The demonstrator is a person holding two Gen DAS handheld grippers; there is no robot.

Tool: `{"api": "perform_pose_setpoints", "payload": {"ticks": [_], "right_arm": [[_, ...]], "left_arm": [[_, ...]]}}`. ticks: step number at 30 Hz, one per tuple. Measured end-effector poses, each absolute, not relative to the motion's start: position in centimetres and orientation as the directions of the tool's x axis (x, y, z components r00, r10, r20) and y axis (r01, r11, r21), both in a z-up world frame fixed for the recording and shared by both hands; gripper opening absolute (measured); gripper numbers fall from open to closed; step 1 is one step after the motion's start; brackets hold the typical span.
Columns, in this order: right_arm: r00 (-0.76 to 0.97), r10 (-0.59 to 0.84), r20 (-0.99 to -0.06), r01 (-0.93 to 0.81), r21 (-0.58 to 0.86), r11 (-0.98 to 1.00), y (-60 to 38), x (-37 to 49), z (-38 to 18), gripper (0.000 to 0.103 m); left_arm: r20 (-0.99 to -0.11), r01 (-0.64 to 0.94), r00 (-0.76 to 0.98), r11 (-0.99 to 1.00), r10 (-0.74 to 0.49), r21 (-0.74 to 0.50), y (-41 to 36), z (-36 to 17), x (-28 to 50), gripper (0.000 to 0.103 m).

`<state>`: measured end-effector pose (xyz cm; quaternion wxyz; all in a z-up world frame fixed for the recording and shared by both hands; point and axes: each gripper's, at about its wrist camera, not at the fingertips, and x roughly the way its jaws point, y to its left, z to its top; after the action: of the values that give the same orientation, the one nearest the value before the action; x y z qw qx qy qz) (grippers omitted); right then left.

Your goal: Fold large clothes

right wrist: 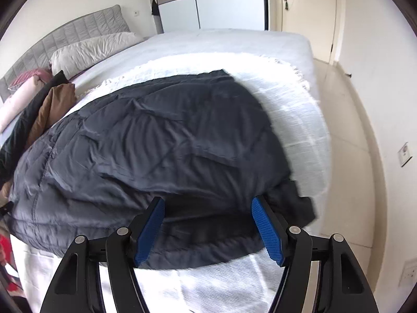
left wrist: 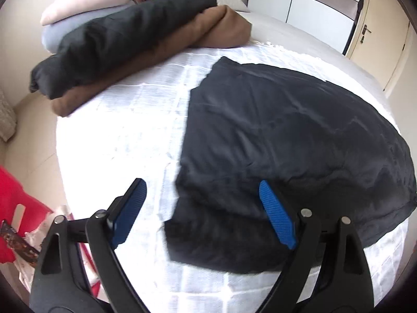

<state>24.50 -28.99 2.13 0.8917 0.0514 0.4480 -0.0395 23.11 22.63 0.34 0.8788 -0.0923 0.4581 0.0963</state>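
Dark garment (right wrist: pixel 146 140) lies spread on the bed (right wrist: pixel 299 120).

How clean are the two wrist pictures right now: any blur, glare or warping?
Left wrist view: the near edge of the dark garment is smeared by motion blur, the white bed cover is washed out by glare, and fisheye bends the bed round. Right wrist view: the garment's right edge is blurred, the cover beside it glares, and dark vignetting fills the corners.

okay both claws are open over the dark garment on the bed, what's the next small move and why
Probably lower both claws onto the near edge of the dark garment and close. The left claw and right claw stand open and empty above that edge, which lies flat on the white blanket.
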Motion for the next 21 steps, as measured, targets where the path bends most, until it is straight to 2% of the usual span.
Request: {"api": "perform_pose_setpoints", "payload": {"ticks": [2, 6, 8, 13, 21], "right_arm": [[0.602, -0.059, -0.796, 0.143, 0.035, 0.989, -29.1, 23.5, 2.6, 0.07], [0.625, -0.03, -0.78, 0.184, 0.11, 0.977, -29.5, 21.3, 3.9, 0.071], [0.642, 0.001, -0.767, 0.172, 0.145, 0.974, -28.6, 20.3, 4.4, 0.079], [0.629, 0.037, -0.777, 0.086, 0.117, 0.989, -24.7, 18.0, 4.7, 0.086], [0.565, 0.048, -0.824, -0.02, 0.045, 0.999, -19.7, 16.5, 2.9, 0.088]], "left_arm": [[-0.825, -0.262, 0.56, 0.96, 0.068, -0.098, 22.7, 0.8, 22.0, 0.088], [-0.812, -0.211, 0.582, 0.971, 0.031, -0.114, 19.6, 2.5, 20.0, 0.089], [-0.81, -0.174, 0.585, 0.981, 0.036, -0.083, 16.9, 3.1, 19.4, 0.093], [-0.83, -0.082, 0.558, 0.996, 0.006, -0.048, 10.3, 2.8, 18.2, 0.094], [-0.848, -0.047, 0.529, 0.999, 0.031, 0.007, 4.2, 1.5, 15.9, 0.094]]}}
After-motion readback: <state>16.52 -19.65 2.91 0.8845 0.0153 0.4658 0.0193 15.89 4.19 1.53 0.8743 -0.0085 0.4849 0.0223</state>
